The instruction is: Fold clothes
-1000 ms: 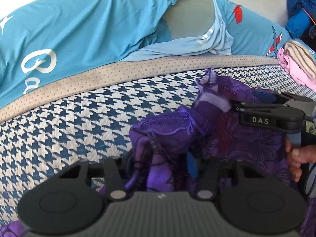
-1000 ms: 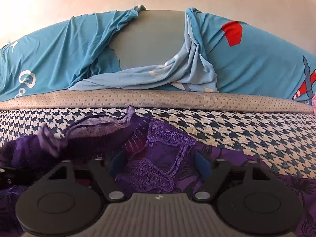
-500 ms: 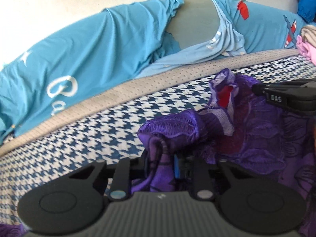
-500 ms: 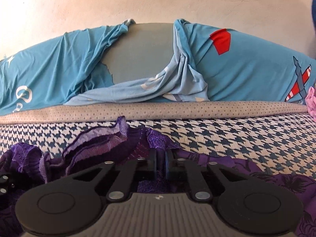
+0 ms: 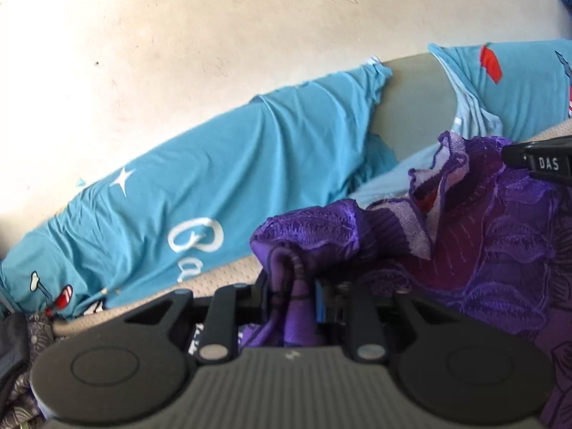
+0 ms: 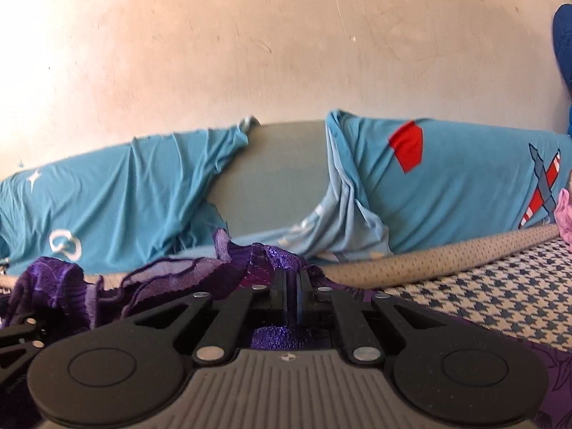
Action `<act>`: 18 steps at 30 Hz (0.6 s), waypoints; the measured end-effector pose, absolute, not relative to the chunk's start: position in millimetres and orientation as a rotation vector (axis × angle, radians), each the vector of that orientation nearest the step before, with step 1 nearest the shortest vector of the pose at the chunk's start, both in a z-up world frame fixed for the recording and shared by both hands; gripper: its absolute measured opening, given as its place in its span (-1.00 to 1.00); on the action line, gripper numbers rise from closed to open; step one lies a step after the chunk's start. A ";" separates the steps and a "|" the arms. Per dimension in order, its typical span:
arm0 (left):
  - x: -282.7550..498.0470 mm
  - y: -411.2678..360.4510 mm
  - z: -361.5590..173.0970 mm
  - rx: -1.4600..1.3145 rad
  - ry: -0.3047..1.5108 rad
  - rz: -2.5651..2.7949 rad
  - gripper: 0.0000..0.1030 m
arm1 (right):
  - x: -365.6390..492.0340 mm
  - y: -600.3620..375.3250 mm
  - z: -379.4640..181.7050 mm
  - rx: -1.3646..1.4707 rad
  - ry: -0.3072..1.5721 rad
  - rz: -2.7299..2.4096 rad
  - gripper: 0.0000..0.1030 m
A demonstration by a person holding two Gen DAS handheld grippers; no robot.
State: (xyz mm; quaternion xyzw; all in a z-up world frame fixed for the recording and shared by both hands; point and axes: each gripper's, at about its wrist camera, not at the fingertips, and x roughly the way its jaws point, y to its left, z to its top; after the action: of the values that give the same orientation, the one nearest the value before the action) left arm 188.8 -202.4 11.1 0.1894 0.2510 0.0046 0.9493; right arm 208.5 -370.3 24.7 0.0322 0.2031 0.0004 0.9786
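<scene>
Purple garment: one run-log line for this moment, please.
phase: lift for fold | left gripper: shut on purple garment | right gripper: shut on purple garment | surface: houndstooth bed

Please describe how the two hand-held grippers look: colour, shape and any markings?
Both are matte black. The left hand-held gripper and right hand-held gripper each have two round discs, a ribbed grey centre plate, angled link bars with silver rivets and blue finger pads. The right one's side reads DAS in white.

Lower centre: right gripper [image 6: 292, 298] clamped on purple lace garment [image 6: 200, 275]. Behind, blue printed sheet [image 6: 447, 182] against pale wall [image 6: 286, 43]; houndstooth cover [image 6: 500, 286] at lower right.
</scene>
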 end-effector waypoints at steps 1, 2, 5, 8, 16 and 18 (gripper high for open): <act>192.5 -201.3 11.9 0.383 0.505 0.014 -0.61 | 209.2 -369.2 28.5 0.070 0.397 0.000 -0.88; 194.9 -201.0 12.7 0.381 0.499 0.020 -0.61 | 211.0 -368.0 31.7 0.076 0.387 -0.001 -0.88; 203.3 -201.4 14.8 0.391 0.466 0.035 -0.61 | 219.1 -365.5 35.3 0.093 0.364 -0.015 -0.88; 211.6 -204.6 15.3 0.412 0.431 0.045 -0.60 | 227.2 -363.0 38.9 0.110 0.341 -0.029 -0.88; 251.9 -193.2 -25.5 0.380 0.642 0.059 0.00 | 255.1 -360.9 -1.6 0.115 0.492 -0.046 -0.71; 254.7 -183.4 -28.9 0.350 0.673 0.051 0.09 | 252.3 -359.4 -0.4 0.097 0.484 -0.043 -0.62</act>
State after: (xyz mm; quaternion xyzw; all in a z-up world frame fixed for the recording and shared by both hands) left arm 254.7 -183.4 -28.9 0.1707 0.3285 0.0251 0.9286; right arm 252.3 -359.4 -0.4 0.0481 0.2393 -0.0213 0.9695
